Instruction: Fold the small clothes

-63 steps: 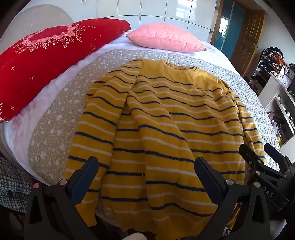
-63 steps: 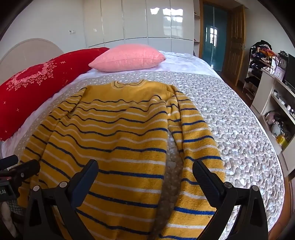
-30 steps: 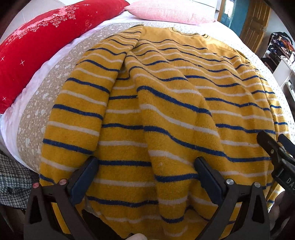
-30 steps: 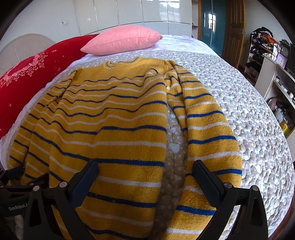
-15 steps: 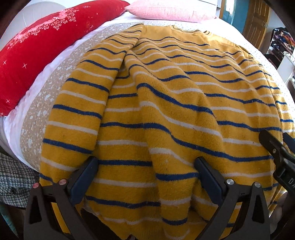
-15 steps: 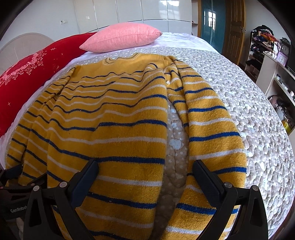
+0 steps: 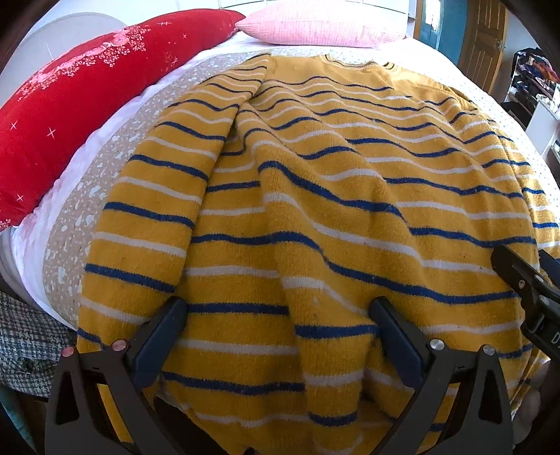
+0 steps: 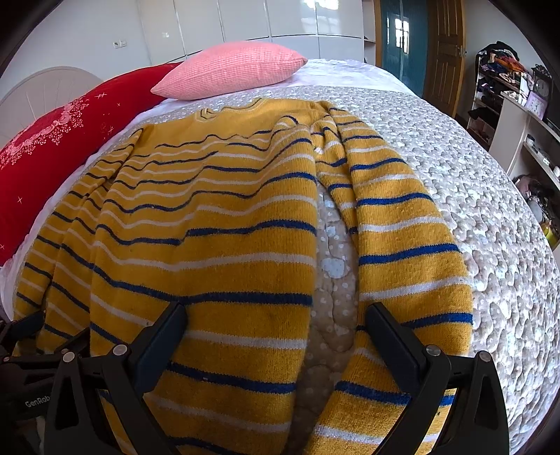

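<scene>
Sweater point(image 7: 315, 196), yellow with blue and white stripes, lies spread face-up on the bedspread point(image 8: 472, 196), collar toward twelve o'clock and hem hanging over the near edge of the bed at six o'clock. The left gripper point(image 7: 276, 325) hovers low over the hem with its jaws spread wide, one finger at seven o'clock and the other at five o'clock, the knit passing beneath them; whether the pads touch the fabric cannot be told. The right gripper point(image 8: 274, 325) is likewise wide apart, straddling the gap where bedspread shows between the body and the sleeve at four o'clock.

Only the left wrist view shows the sleeve at nine o'clock lying tight against the body, a deep crease running up the middle, a grey houndstooth cloth point(image 7: 28, 346) at eight o'clock, and the other gripper's black fingers at four o'clock. Only the right wrist view shows the white shelving point(image 8: 525, 140) at two o'clock and the wardrobe doors point(image 8: 280, 17) at twelve. A red pillow point(image 8: 70, 133) and pink pillow point(image 8: 231, 70) lie beyond the collar.
</scene>
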`<state>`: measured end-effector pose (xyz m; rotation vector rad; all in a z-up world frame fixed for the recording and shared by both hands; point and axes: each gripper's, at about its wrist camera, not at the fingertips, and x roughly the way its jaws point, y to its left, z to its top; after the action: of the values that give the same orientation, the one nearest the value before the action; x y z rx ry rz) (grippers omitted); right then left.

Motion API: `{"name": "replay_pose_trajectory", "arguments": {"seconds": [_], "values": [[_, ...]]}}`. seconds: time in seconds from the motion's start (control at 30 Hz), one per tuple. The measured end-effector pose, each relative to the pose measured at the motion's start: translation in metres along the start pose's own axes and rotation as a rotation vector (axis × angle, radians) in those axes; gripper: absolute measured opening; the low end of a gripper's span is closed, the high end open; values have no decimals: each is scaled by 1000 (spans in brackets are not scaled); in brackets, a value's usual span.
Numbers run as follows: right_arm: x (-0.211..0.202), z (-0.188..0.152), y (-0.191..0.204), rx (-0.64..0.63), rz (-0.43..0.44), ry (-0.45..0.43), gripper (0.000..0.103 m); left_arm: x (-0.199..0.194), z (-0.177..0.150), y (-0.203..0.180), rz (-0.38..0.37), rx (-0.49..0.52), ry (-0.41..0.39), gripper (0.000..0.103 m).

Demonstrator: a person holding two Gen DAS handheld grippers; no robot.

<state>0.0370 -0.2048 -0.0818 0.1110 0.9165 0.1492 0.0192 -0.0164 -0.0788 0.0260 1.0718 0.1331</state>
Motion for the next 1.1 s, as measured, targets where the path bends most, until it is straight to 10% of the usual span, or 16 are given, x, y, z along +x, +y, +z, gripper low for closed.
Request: {"name": "replay_pose_trajectory", "arguments": {"seconds": [1.1], "values": [[3,-8,9,-38,-50,-12,103,-5,-5,1,13,9,-16,103]]}}
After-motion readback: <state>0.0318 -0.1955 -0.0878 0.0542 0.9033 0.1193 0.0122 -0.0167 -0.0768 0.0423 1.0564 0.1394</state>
